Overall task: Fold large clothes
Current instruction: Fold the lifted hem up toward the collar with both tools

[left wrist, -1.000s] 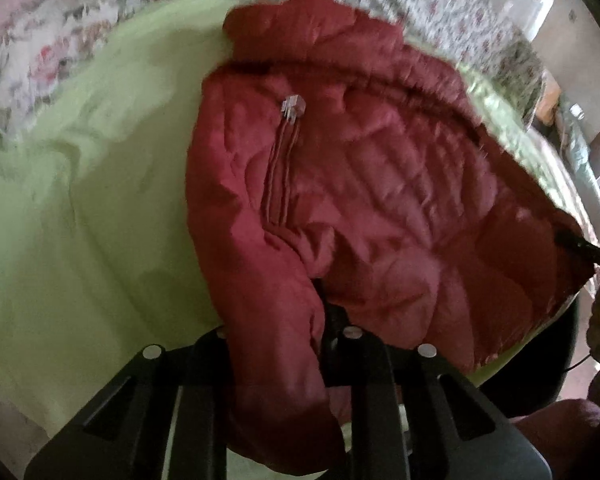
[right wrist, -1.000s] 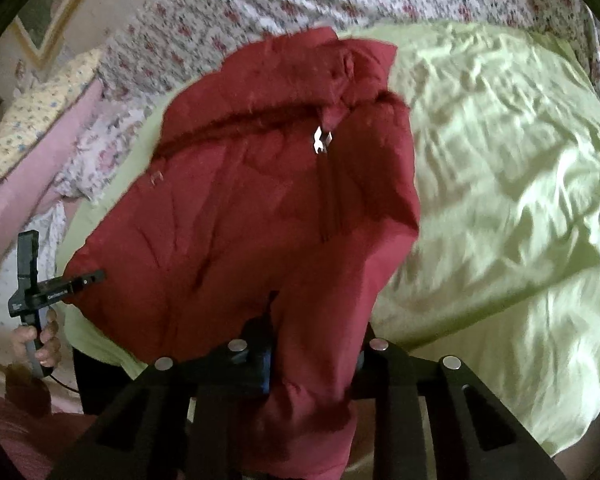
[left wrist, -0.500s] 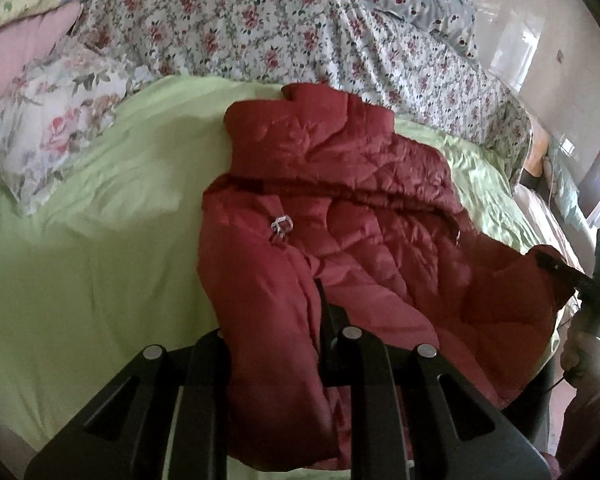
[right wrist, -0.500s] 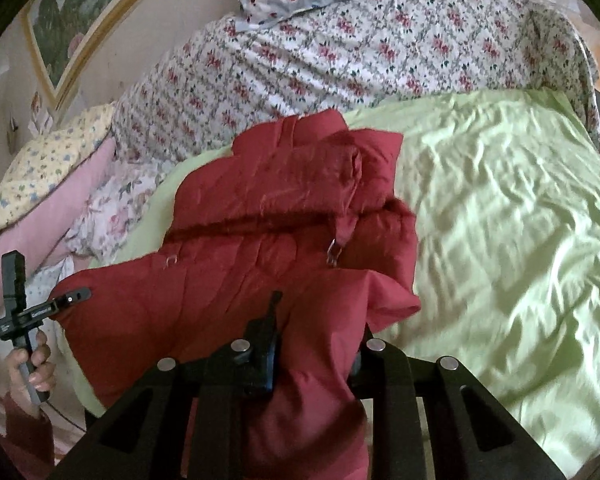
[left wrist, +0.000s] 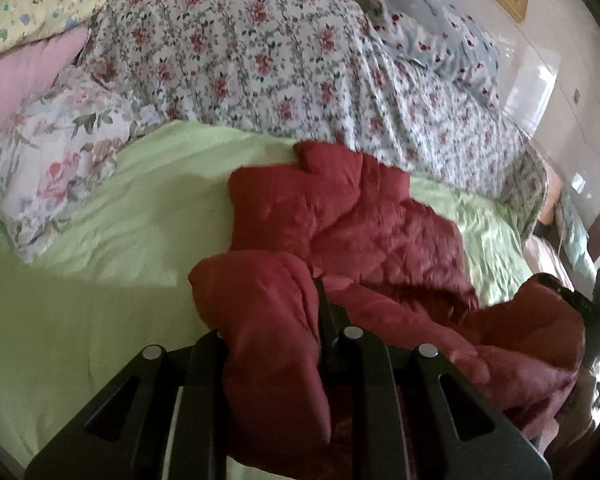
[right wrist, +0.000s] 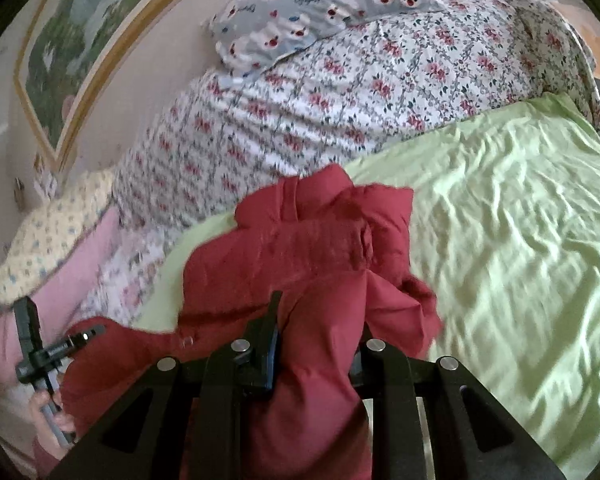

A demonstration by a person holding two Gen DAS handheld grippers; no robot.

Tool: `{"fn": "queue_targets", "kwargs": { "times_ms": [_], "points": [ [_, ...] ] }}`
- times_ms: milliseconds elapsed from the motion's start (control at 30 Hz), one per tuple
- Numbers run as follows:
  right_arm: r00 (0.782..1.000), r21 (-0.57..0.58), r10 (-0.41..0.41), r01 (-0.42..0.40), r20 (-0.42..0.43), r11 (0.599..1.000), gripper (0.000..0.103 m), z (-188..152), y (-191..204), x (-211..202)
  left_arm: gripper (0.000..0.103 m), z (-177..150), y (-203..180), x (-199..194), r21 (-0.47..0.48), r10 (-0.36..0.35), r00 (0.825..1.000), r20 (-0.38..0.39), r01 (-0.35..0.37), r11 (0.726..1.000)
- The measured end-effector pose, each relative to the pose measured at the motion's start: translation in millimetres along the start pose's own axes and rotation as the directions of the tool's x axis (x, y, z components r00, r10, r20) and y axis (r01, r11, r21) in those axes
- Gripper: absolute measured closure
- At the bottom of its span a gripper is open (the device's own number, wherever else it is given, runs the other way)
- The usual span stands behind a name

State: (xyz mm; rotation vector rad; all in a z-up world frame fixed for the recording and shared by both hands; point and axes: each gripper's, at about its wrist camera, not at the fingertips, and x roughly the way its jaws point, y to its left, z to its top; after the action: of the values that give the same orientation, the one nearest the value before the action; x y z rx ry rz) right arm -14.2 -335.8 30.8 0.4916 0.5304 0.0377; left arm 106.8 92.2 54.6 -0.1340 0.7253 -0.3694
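A red quilted jacket [left wrist: 372, 232] lies bunched on a light green bedsheet [left wrist: 100, 280]; it also shows in the right wrist view [right wrist: 300, 248]. My left gripper [left wrist: 276, 320] is shut on one lower corner of the jacket and holds it raised. My right gripper [right wrist: 320, 328] is shut on the other lower corner. The hem is lifted toward the collar end, so the jacket folds over itself. Each view shows the other gripper at the frame edge, left [right wrist: 52, 352] and right [left wrist: 572, 300], both in the red fabric.
A floral quilt [left wrist: 260, 60] is piled at the head of the bed, with a bear-print pillow [right wrist: 308, 4] on top. A floral pillow [left wrist: 52, 152] and pink bedding [left wrist: 16, 80] lie at the left. A framed picture [right wrist: 60, 52] hangs on the wall.
Both grippers have risen and moved forward toward the collar with the hem held. The jacket, spread flat a second ago, now bunches and doubles over; the zipper pull is no longer visible.
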Motion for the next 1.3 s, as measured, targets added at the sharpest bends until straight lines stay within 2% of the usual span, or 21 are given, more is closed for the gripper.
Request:
{"fn": "queue_targets", "kwargs": {
  "times_ms": [167,567,700,867,967,1300],
  "points": [
    [0.999,0.032,-0.007,0.006,0.04,0.999,0.081,26.2,-2.2,24.1,0.085,26.5,-2.4,20.9,-0.016,0.025,1.0,0.016,-0.025,1.0],
    [0.996,0.096,-0.072,0.066,0.055,0.993,0.08,76.6,-22.7,91.4,0.083,81.6,1.9,100.5,-0.043,0.077,0.997,-0.005,-0.077,0.996],
    [0.992,0.128,-0.113,0.105,0.055,0.986,0.079,85.5,-38.5,113.9,0.082,95.4,11.5,134.9,-0.052,0.123,0.992,-0.025,-0.124,0.991],
    [0.989,0.19,-0.147,0.139,0.03,0.972,0.079,94.0,-63.5,151.2,0.082,108.9,23.0,185.1,-0.065,0.146,0.986,-0.075,-0.151,0.986],
    [0.984,0.175,-0.178,0.171,0.024,0.97,0.079,96.5,-67.2,170.6,0.082,114.6,23.4,213.0,-0.05,0.173,0.981,-0.083,-0.177,0.983],
    [0.969,0.172,-0.245,0.239,0.012,0.956,0.079,101.9,-91.1,233.7,0.081,126.6,28.9,281.4,-0.047,0.182,0.978,-0.102,-0.188,0.981]
  ]
}}
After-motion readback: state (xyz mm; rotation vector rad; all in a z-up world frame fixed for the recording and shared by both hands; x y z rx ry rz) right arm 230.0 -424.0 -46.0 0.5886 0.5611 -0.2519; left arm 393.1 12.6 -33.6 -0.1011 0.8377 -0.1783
